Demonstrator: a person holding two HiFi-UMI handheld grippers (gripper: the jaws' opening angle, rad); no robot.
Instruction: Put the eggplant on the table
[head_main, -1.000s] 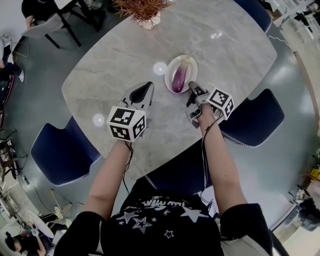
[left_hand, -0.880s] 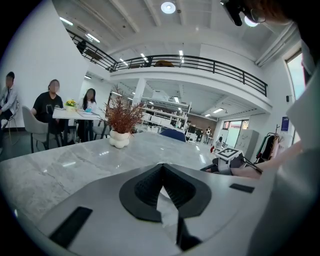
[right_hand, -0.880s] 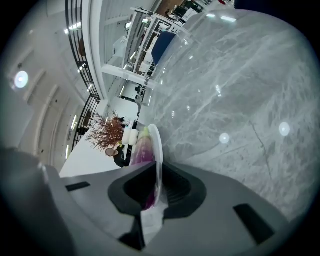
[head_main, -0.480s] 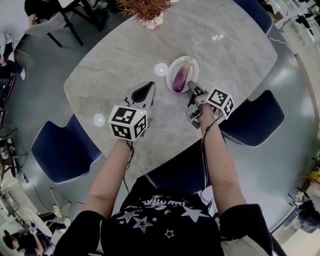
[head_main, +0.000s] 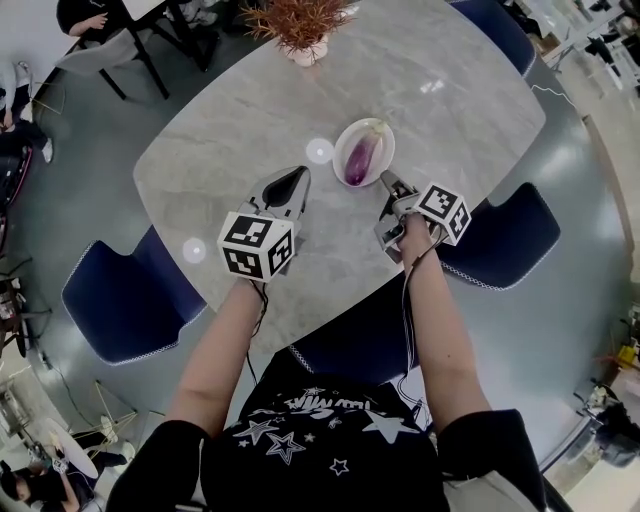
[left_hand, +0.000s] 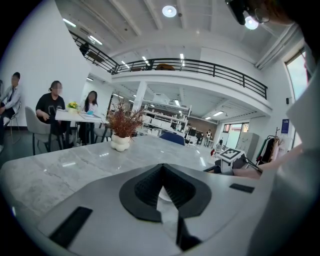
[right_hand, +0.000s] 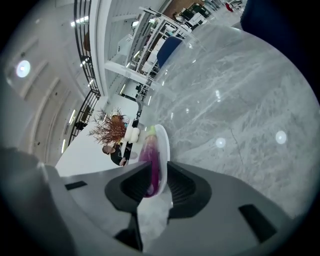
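Pointing right gripper (head_main: 386, 182) at eggplant (head_main: 362, 157) lying on white plate (head_main: 343, 145) on table (head_main: 450, 110).
Right jaws narrowly apart, nothing gripped, tips just beside plate rim; left gripper (head_main: 296, 176) jaws together, empty, left of plate.

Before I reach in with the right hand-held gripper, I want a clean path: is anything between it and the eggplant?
Nothing visible does. The right hand-held gripper, jaws apart, faces the purple eggplant on its round white plate; only the plate's near rim lies between. Open grey marble table lies beside it.
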